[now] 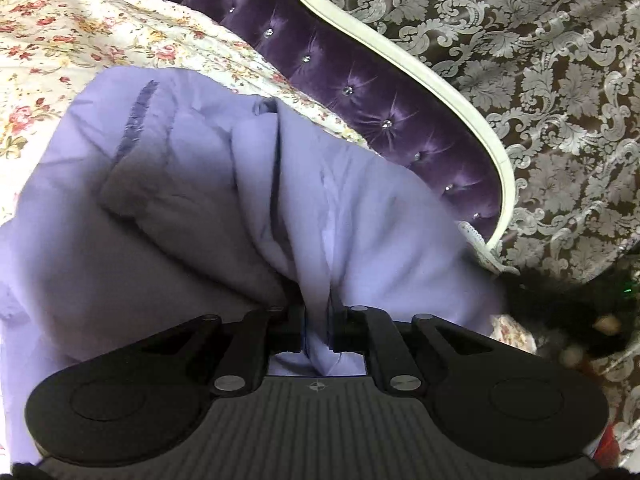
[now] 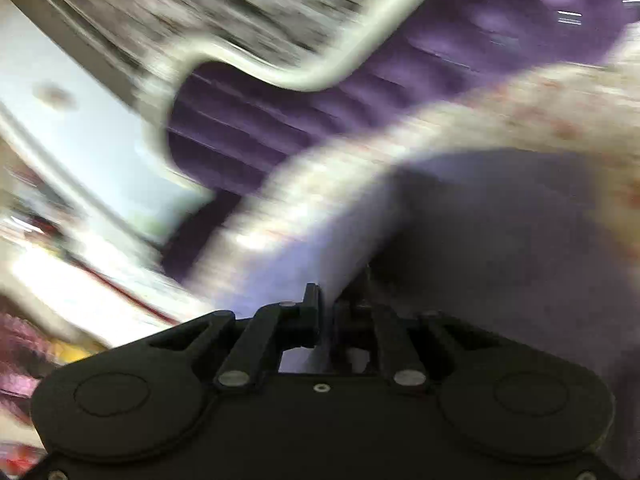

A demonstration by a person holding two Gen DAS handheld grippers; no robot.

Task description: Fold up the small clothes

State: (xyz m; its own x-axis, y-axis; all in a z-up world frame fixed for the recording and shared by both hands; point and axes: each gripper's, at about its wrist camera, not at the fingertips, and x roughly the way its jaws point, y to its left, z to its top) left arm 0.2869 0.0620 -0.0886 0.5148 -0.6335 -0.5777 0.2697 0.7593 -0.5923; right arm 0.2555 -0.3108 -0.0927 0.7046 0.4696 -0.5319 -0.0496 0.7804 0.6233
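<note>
Lavender garment (image 1: 192,200) lies bunched on the floral bedspread (image 1: 60,40) — no label or writing can be read on it, only a darker stitched band near its far left edge. A pinched ridge of the cloth runs into the left gripper (image 1: 318,320), whose fingers are clamped on it. Beyond the garment's right edge stands the tufted purple headboard (image 1: 360,96). The right gripper (image 2: 326,316) seems closed on the same cloth (image 2: 280,256) — that view is badly blurred.
</note>
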